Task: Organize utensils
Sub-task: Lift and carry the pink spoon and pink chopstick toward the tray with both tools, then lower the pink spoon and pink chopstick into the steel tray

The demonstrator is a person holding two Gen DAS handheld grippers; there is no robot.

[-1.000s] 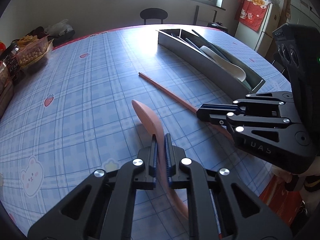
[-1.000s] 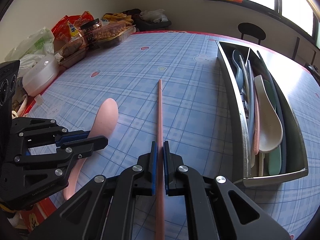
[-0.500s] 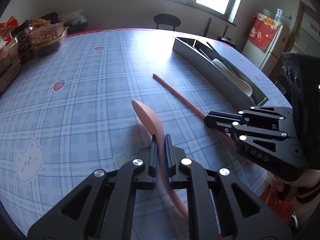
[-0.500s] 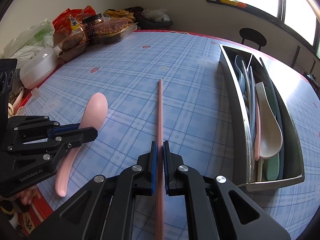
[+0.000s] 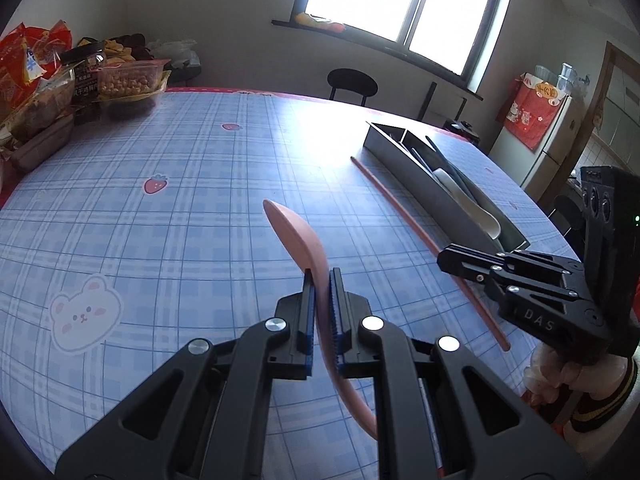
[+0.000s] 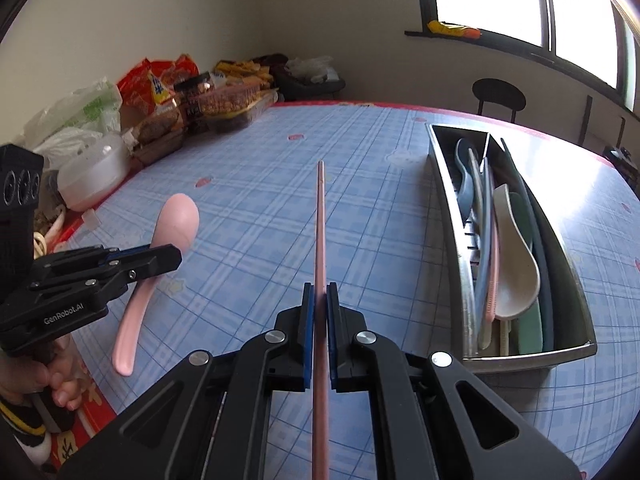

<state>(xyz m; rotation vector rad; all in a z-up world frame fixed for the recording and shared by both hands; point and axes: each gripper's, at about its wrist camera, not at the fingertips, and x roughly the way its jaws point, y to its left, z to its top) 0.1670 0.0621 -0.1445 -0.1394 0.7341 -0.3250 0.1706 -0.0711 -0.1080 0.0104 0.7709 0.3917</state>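
the left gripper is clamped on a pink spoon and the right gripper on a pink chopstick, both lifted over the checked table, left of the metal tray. best to carry each across level and lower it lengthwise among the utensils already lying there. the tray's far compartment is hard to make out

Blown-out window backlight, tabletop glare, fisheye-curved edges
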